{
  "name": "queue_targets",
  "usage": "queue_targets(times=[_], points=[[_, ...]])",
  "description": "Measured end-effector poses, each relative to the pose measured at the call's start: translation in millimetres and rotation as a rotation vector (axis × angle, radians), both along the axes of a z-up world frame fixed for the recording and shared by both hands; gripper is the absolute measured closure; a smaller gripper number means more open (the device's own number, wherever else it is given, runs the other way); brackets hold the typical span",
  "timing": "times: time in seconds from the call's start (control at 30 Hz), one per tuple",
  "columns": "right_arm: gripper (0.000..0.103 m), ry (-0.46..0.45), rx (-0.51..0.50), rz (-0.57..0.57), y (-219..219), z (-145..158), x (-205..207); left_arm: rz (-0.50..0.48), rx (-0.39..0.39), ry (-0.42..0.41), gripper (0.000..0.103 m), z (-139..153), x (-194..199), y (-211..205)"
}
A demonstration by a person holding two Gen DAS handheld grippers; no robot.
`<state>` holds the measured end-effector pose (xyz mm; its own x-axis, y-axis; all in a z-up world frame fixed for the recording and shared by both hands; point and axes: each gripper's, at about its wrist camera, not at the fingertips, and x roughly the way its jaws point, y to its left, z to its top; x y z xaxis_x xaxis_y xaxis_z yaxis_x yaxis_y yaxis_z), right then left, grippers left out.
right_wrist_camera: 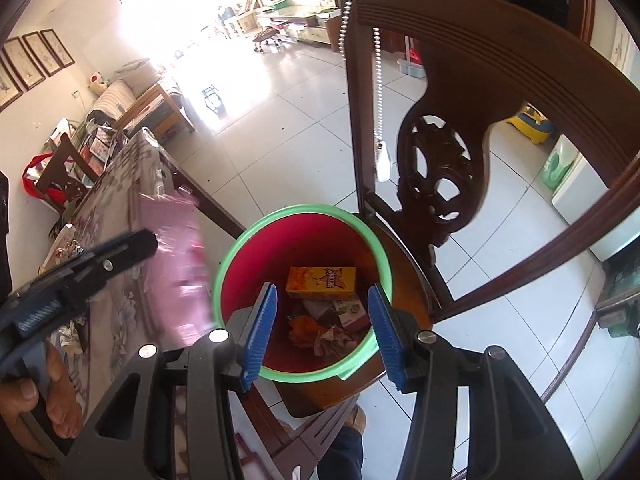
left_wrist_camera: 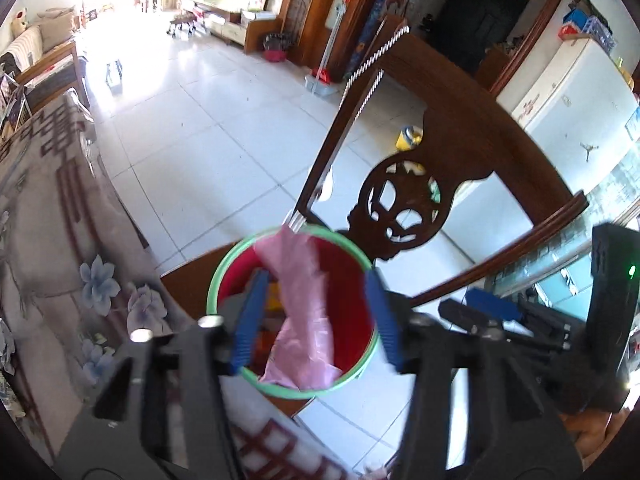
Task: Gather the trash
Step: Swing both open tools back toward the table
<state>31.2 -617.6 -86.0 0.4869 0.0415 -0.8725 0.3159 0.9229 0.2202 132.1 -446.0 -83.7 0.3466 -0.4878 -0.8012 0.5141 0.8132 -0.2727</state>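
A red bin (left_wrist_camera: 344, 276) with a green rim stands on a wooden chair seat. Over its mouth hangs a crumpled pink plastic bag (left_wrist_camera: 300, 308), between the blue pads of my left gripper (left_wrist_camera: 318, 320); the jaws stand wide and do not press it. In the right wrist view my right gripper (right_wrist_camera: 322, 332) is open above the bin (right_wrist_camera: 296, 248) with nothing between its pads. Inside lie an orange box (right_wrist_camera: 320, 280), crumpled paper (right_wrist_camera: 332, 338) and other scraps. The pink bag (right_wrist_camera: 176, 264) shows blurred beside one of the left gripper's fingers (right_wrist_camera: 120, 250).
The carved chair back (right_wrist_camera: 440, 168) rises right behind the bin, with a bead chain (right_wrist_camera: 378, 92) hanging on it. A table with a flowered cloth (left_wrist_camera: 60, 220) borders the chair on the left. A person's hand (right_wrist_camera: 36, 396) holds the left gripper. White tiled floor (left_wrist_camera: 208, 128) lies beyond.
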Motion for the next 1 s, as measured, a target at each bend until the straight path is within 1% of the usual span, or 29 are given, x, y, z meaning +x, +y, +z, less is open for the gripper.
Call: queue_targets(times=[0.13,0.2,0.37,0.5,0.53,0.7,0.87,0.93,1.0], points=[[0.056,0.0,0.002,-0.019,-2,1,-5,0.0,0.029,-0.039,0.052,8,-7,3],[0.055,-0.004,0.001,-0.014,2,3,-7,0.014,0.025,-0.042,0.052,12,-9,10],[0.055,-0.018,-0.008,0.024,20,8,-4,0.072,0.003,-0.051,0.05,24,-18,41],[0.055,-0.025,-0.014,0.071,45,13,-2,0.122,-0.007,-0.053,0.049,29,-27,71],[0.055,-0.026,-0.015,0.083,51,14,-2,0.139,-0.008,-0.052,0.047,29,-30,82],[0.05,-0.029,-0.023,0.141,88,17,2,0.221,-0.002,-0.037,0.046,25,-43,133],[0.048,-0.02,-0.028,0.223,140,17,7,0.304,0.011,-0.025,0.046,21,-57,189],[0.042,-0.017,-0.035,0.25,162,17,9,0.344,0.013,-0.021,0.046,21,-64,215],[0.042,-0.017,-0.036,0.291,188,17,10,0.388,0.016,-0.017,0.046,20,-71,244]])
